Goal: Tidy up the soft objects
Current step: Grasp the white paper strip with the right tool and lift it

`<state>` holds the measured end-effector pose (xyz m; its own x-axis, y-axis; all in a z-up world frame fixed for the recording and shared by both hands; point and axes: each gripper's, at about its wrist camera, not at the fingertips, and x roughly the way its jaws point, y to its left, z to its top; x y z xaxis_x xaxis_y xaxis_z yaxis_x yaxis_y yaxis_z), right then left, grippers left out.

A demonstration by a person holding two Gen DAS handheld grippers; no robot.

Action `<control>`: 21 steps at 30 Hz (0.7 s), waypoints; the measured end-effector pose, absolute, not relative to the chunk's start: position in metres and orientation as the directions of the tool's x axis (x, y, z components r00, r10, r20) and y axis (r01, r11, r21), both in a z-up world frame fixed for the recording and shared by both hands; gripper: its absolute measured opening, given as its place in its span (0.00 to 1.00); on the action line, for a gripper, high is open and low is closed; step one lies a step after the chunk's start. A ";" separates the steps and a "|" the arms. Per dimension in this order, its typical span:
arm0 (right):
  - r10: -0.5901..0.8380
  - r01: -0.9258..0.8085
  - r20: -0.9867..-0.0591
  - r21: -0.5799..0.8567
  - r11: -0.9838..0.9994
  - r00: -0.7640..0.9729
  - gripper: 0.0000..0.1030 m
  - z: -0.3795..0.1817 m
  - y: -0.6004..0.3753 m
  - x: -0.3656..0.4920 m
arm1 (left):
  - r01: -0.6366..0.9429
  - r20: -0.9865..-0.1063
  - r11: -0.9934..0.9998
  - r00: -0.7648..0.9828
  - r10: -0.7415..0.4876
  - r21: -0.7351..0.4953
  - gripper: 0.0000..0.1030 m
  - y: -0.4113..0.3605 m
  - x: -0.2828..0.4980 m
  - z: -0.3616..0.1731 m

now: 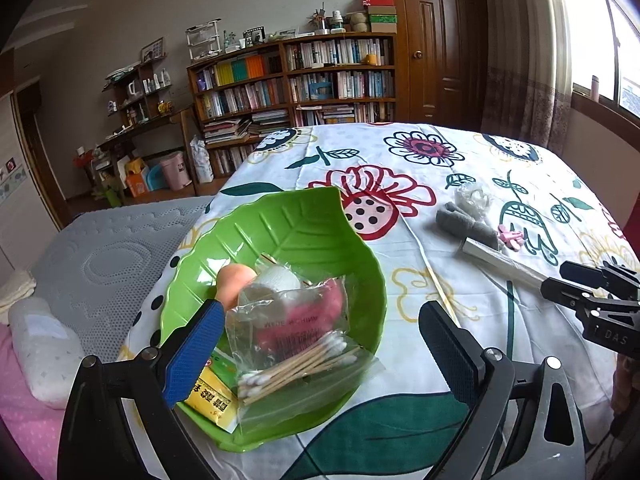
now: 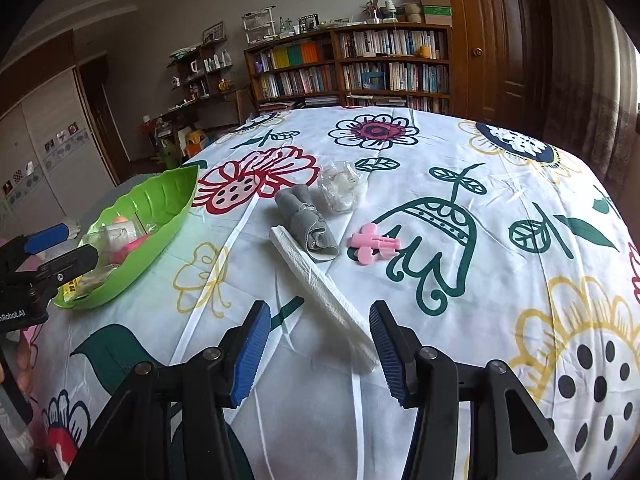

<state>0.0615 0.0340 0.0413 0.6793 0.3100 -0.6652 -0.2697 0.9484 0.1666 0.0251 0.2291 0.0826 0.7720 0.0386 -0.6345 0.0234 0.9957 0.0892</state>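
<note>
A green leaf-shaped bowl (image 1: 280, 216) (image 2: 168, 188) holds a bag of cotton swabs (image 1: 296, 364), a bagged pink sponge (image 1: 304, 320), a peach ball (image 1: 236, 280), a white roll (image 1: 280, 280) and a yellow sachet (image 1: 212, 400). My left gripper (image 1: 320, 320) (image 2: 52, 248) hangs open over the bowl, gripping nothing. To the right, on the floral cloth, lie a folded white paper strip (image 2: 320, 284) (image 1: 500, 260), a rolled grey cloth (image 2: 308, 220) (image 1: 464, 228), a clear plastic bag (image 2: 340, 188) and a pink clip (image 2: 374, 246). My right gripper (image 2: 319, 312) (image 1: 592, 292) stands open, its fingers on either side of the strip's near end.
The table's left edge drops to a bed with a grey mattress (image 1: 104, 256) and a pink sheet (image 1: 24, 412). A bookshelf (image 1: 296, 80) and a wooden door (image 1: 440, 40) stand beyond the far edge. Bare floral cloth (image 2: 520, 280) spreads to the right of the clip.
</note>
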 end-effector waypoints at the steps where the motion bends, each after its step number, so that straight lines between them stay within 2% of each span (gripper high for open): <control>1: 0.309 -0.280 -0.669 0.156 0.947 0.676 0.53 0.041 0.036 0.066 | 0.029 -0.636 0.996 0.771 0.034 0.089 0.95 0.227 0.025 0.082; 10: 0.285 -0.340 -0.723 0.074 0.937 0.629 0.53 0.025 0.054 0.097 | 0.071 -0.650 0.994 0.760 0.002 0.086 0.95 0.212 0.029 0.078; 12: 0.283 -0.352 -0.736 0.064 0.934 0.616 0.50 0.023 0.057 0.101 | 0.076 -0.653 0.994 0.758 -0.002 0.085 0.95 0.210 0.031 0.077; 15: 0.259 -0.369 -0.748 0.020 0.929 0.611 0.40 0.021 0.063 0.106 | 0.079 -0.658 0.994 0.753 -0.007 0.080 0.95 0.207 0.033 0.076; 16: 0.248 -0.374 -0.751 0.001 0.927 0.612 0.33 0.021 0.065 0.107 | 0.081 -0.659 0.994 0.752 -0.010 0.078 0.95 0.206 0.034 0.076; 19: 0.246 -0.373 -0.750 -0.002 0.928 0.615 0.19 0.022 0.064 0.109 | 0.091 -0.660 0.993 0.751 -0.017 0.078 0.95 0.201 0.036 0.077; 21: 0.249 -0.360 -0.747 0.013 0.933 0.617 0.14 0.023 0.059 0.110 | 0.097 -0.660 0.992 0.751 -0.019 0.082 0.95 0.196 0.037 0.078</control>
